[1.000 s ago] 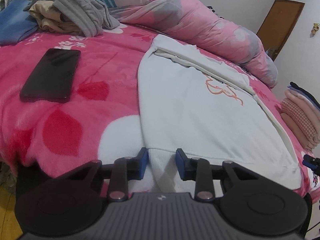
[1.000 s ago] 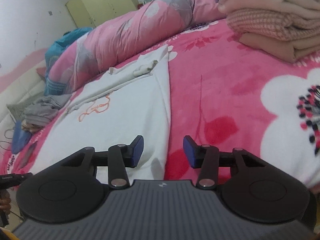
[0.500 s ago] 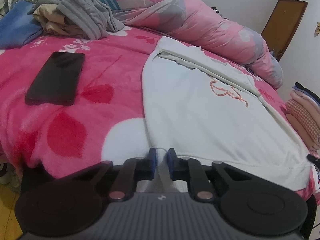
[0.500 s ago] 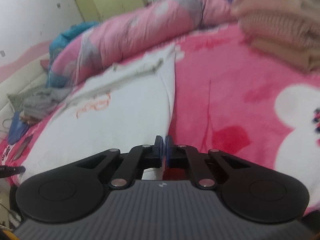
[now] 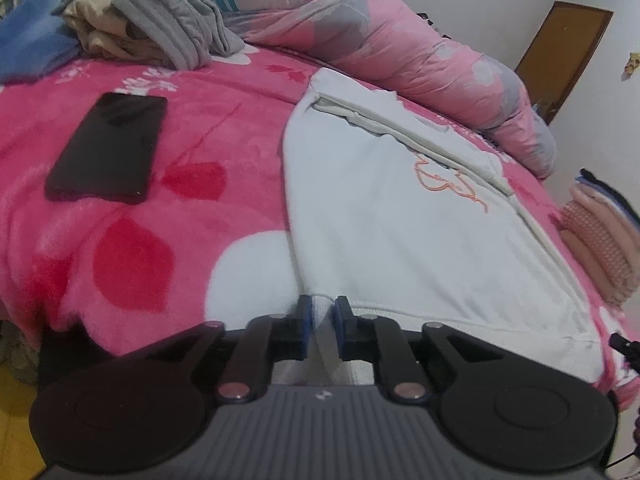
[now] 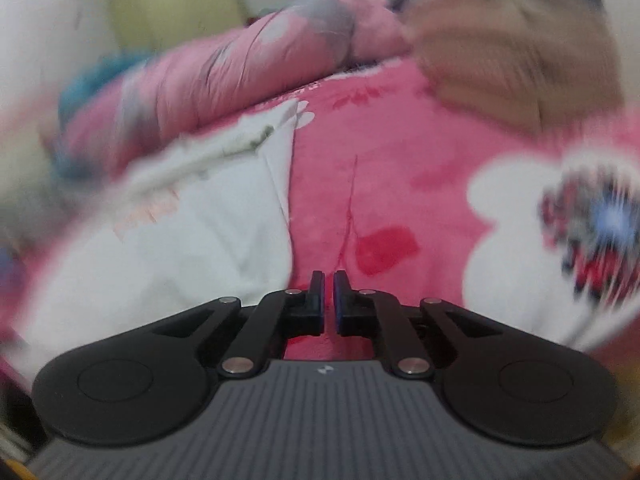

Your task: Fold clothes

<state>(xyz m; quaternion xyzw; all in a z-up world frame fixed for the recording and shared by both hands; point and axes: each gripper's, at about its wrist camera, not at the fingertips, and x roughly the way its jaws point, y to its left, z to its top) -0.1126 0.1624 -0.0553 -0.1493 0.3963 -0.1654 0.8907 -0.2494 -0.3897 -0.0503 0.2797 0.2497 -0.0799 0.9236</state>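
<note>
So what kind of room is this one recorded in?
Most likely a home bedroom: a bed under a pink floral blanket, a rolled pink quilt along its far side, and a brown door in the white wall.

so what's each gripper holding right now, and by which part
Left gripper, jaws opening, has the white sweatshirt by its ribbed hem. Right gripper is shut beside the sweatshirt's edge, apparently holding nothing.

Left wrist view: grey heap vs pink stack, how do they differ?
The grey heap is crumpled and loose; the pink stack is folded in neat layers. The heap lies at the far left, beyond the phone; the stack sits at the right edge, past the white top. Both rest on the pink blanket.
</note>
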